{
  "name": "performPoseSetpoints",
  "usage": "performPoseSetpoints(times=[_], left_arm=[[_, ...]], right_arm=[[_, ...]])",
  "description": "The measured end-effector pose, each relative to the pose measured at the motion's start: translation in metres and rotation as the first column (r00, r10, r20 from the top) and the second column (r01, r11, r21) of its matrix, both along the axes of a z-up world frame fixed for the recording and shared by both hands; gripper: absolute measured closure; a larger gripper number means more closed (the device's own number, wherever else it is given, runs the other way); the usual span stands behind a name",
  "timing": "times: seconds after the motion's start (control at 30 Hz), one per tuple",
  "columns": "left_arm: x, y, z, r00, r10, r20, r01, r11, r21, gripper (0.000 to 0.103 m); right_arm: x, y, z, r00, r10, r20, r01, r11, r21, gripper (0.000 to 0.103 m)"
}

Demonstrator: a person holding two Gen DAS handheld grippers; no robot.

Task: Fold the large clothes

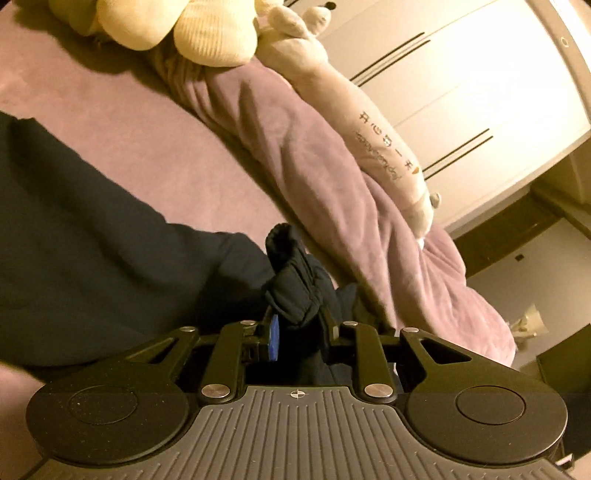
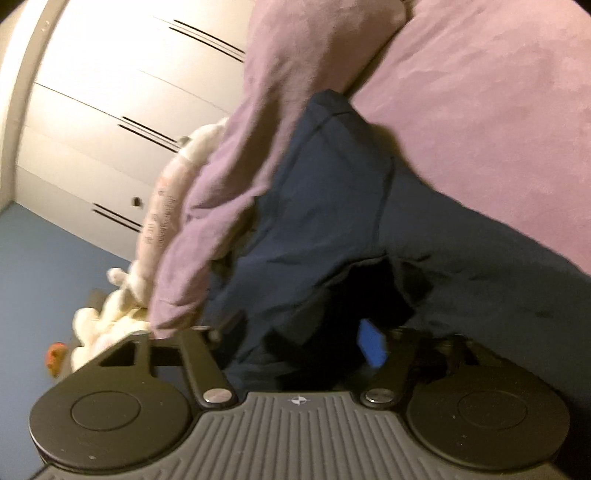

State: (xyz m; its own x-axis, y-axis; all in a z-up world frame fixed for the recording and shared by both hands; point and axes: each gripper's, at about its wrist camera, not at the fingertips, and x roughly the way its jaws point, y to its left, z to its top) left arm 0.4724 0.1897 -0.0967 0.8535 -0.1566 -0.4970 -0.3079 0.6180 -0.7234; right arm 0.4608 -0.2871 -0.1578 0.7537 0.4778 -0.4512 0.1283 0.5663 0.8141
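Note:
A dark navy garment (image 1: 74,236) lies on the purple bed sheet (image 1: 122,122) and stretches left in the left wrist view. My left gripper (image 1: 297,325) is shut on a bunched ribbed edge of the garment (image 1: 291,280), which sticks up between the fingers. In the right wrist view the same navy garment (image 2: 332,206) hangs in folds in front of the camera. My right gripper (image 2: 325,339) is shut on its cloth; a blue pad (image 2: 373,343) shows, the other finger is hidden by fabric.
A rumpled purple duvet (image 1: 332,177) runs along the bed's far side, with a long pale plush toy (image 1: 369,122) on it and cream plush toys (image 1: 177,26) at the top. White wardrobe doors (image 2: 110,110) stand beyond the bed.

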Motion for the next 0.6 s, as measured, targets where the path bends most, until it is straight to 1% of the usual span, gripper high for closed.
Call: performPoseSetpoints(times=[0.07,0.1,0.17,0.2,0.27,0.3,0.33,0.37,0.4,0.43,0.47,0.5,0.53,0.57,0.6], left_arm=[[0.001,-0.002,0.0,1.0,-0.013,0.003,0.013,1.0,0.007,0.079],[0.0,-0.003,-0.001,1.0,-0.023,0.001,0.023,1.0,0.016,0.079],[0.001,-0.002,-0.003,0.999,-0.031,-0.007,0.031,0.999,0.03,0.079],[-0.005,-0.002,-0.003,0.999,-0.039,-0.014,0.039,0.999,0.034,0.079],[-0.01,-0.007,-0.007,0.998,-0.066,-0.015,0.066,0.997,0.035,0.08],[-0.009,-0.012,-0.01,0.996,-0.082,-0.022,0.083,0.995,0.05,0.08],[-0.008,-0.019,-0.012,0.995,-0.097,-0.032,0.099,0.991,0.086,0.08],[-0.009,-0.024,-0.013,0.994,-0.104,-0.038,0.108,0.986,0.127,0.08],[-0.009,-0.032,-0.016,0.993,-0.11,-0.051,0.117,0.973,0.198,0.08],[-0.009,-0.037,-0.018,0.992,-0.109,-0.067,0.122,0.96,0.251,0.08],[-0.009,-0.039,-0.023,0.991,-0.108,-0.084,0.128,0.949,0.287,0.08],[-0.009,-0.039,-0.028,0.988,-0.113,-0.106,0.141,0.94,0.311,0.08],[-0.009,-0.039,-0.033,0.984,-0.118,-0.134,0.156,0.933,0.324,0.08],[-0.009,-0.038,-0.036,0.979,-0.122,-0.162,0.17,0.927,0.334,0.078],[-0.011,-0.035,-0.038,0.975,-0.124,-0.186,0.182,0.924,0.338,0.074]], right_arm=[[0.004,-0.009,-0.005,1.0,-0.026,-0.014,0.027,0.999,0.02,0.05],[0.003,-0.014,-0.007,0.999,-0.044,-0.016,0.044,0.998,0.033,0.054],[0.007,-0.024,-0.009,0.998,-0.065,-0.022,0.065,0.997,0.031,0.068],[0.007,-0.027,-0.008,0.997,-0.078,-0.014,0.079,0.997,0.01,0.079],[0.004,-0.03,0.001,0.994,-0.105,0.034,0.107,0.991,-0.078,0.081],[0.002,-0.029,0.005,0.991,-0.114,0.065,0.122,0.984,-0.132,0.081],[0.0,-0.026,0.007,0.989,-0.116,0.087,0.131,0.972,-0.195,0.082],[0.001,-0.022,0.006,0.991,-0.106,0.082,0.123,0.96,-0.25,0.084],[0.003,-0.018,0.004,0.994,-0.089,0.062,0.103,0.951,-0.291,0.084],[0.004,-0.015,0.002,0.997,-0.059,0.045,0.07,0.944,-0.321,0.084],[0.004,-0.012,0.003,0.999,-0.027,0.042,0.04,0.935,-0.354,0.084],[0.001,-0.01,0.007,0.999,-0.001,0.047,0.019,0.92,-0.392,0.079],[-0.002,-0.009,0.012,0.999,0.027,0.046,-0.006,0.909,-0.417,0.07],[-0.006,-0.009,0.018,0.997,0.052,0.048,-0.026,0.903,-0.429,0.066],[-0.013,-0.011,0.024,0.996,0.067,0.063,-0.034,0.901,-0.433,0.06]])
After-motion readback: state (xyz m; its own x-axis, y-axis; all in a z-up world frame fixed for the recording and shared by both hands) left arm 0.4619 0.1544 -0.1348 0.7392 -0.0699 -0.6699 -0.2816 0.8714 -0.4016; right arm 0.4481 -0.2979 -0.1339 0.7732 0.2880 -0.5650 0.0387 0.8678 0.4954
